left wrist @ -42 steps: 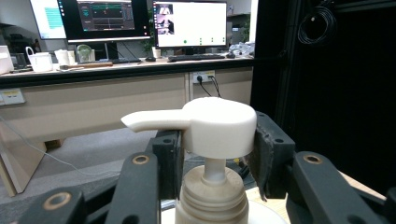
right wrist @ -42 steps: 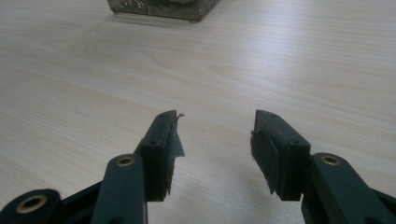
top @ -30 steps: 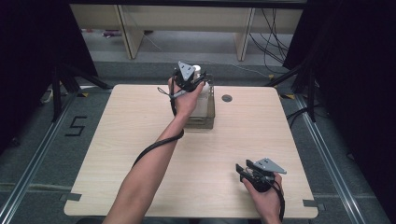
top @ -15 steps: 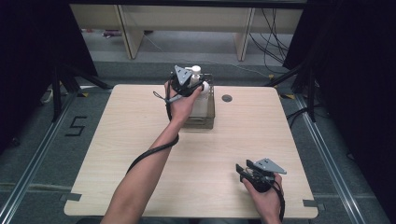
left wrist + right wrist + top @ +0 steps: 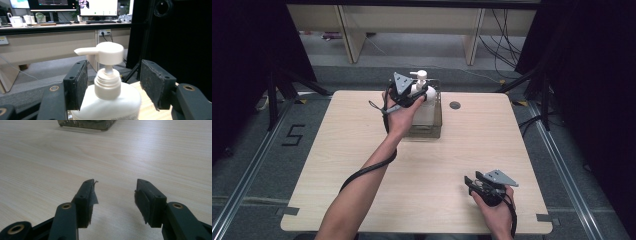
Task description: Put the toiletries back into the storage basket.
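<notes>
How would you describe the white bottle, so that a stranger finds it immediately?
Look at the far edge of the wooden table, where a clear box stands. The left gripper holds the pump bottle above it. It is the only white thing, with a long-nosed pump head.

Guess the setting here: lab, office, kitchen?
Probably a lab or office data-collection bay. Monitors line a long desk behind the rig, black curtains flank the light wooden table, and loose cables run across the grey floor.
</notes>
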Demonstrator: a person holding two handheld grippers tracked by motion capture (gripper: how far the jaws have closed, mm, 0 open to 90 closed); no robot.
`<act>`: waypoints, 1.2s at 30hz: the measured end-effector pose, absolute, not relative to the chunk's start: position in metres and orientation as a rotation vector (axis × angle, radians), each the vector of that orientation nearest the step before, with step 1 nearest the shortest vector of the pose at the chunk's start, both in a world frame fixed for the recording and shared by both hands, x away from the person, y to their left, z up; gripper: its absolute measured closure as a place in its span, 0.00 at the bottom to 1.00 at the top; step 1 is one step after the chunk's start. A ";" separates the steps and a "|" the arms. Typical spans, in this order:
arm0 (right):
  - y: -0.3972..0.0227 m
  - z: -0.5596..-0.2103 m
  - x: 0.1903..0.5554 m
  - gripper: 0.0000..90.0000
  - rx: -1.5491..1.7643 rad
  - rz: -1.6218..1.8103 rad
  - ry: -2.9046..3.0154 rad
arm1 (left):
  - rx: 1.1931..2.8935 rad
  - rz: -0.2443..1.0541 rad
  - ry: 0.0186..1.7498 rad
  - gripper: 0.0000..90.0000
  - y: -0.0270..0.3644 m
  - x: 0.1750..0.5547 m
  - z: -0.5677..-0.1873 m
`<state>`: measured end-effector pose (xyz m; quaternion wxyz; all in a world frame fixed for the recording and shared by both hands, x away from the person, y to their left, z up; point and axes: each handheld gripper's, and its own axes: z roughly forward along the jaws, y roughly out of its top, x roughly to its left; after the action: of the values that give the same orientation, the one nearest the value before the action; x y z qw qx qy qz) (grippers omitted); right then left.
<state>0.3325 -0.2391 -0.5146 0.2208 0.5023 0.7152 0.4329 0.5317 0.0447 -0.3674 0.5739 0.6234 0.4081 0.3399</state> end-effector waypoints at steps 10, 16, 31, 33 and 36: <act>-0.240 -0.515 0.333 0.56 1.357 1.189 1.986 | 1.486 0.799 0.946 0.42 0.057 0.513 -0.364; -0.240 -0.514 0.334 0.56 1.353 1.183 1.989 | 1.489 0.815 0.933 0.42 0.065 0.502 -0.359; -0.239 -0.514 0.333 0.56 1.373 1.191 1.979 | 1.540 0.831 0.901 0.42 0.093 0.473 -0.358; -0.239 -0.515 0.333 0.56 1.352 1.188 1.991 | 1.542 0.827 0.898 0.41 0.098 0.469 -0.359; -0.240 -0.514 0.333 0.56 1.349 1.179 1.988 | 1.549 0.837 0.883 0.41 0.105 0.464 -0.361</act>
<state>0.3333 -0.2398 -0.5143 0.2305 0.4904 0.7229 0.4287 0.4636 0.1052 -0.3610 0.5530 0.6554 0.3734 0.3539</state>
